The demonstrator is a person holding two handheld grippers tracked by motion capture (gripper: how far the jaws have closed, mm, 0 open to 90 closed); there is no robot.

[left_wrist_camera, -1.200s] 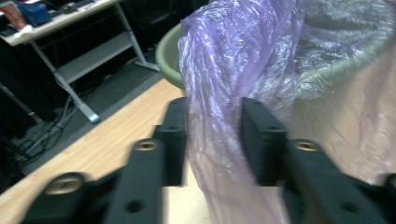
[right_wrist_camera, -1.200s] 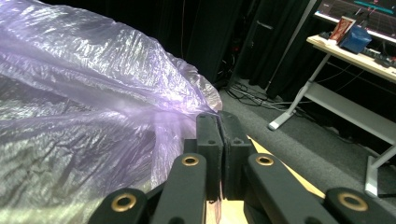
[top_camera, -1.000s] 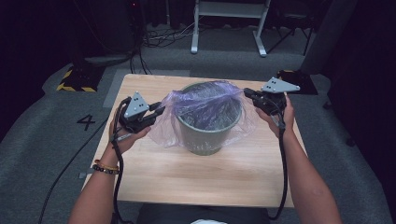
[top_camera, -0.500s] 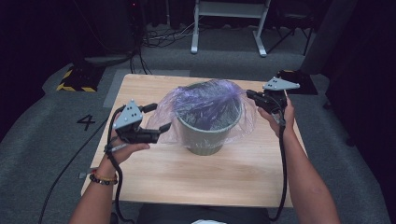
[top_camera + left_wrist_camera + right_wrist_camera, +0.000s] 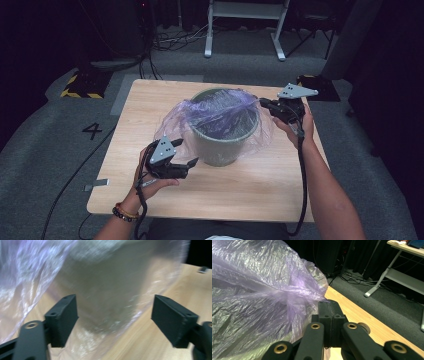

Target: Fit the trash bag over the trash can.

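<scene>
Light wooden table (image 5: 240, 192) stands on grey carpet floor (image 5: 60, 165). Grey-green bin (image 5: 220, 150) stands upright on the table, roughly mid-top (a purple plastic bag (image 5: 220, 112) draped over it, its skirt hanging beside the bin toward the wood). Rest of the tabletop around the bin is bare wood.

We looked from the high view down and forward over the table (image 5: 260, 200), its near edge at the bottom. The left gripper view sat low and very close, facing the bin (image 5: 117, 290) and the purple bag (image 5: 22, 272). The right gripper view faced the bag (image 5: 259, 290) close up, with floor beyond. All three shared bag and tabletop.
</scene>
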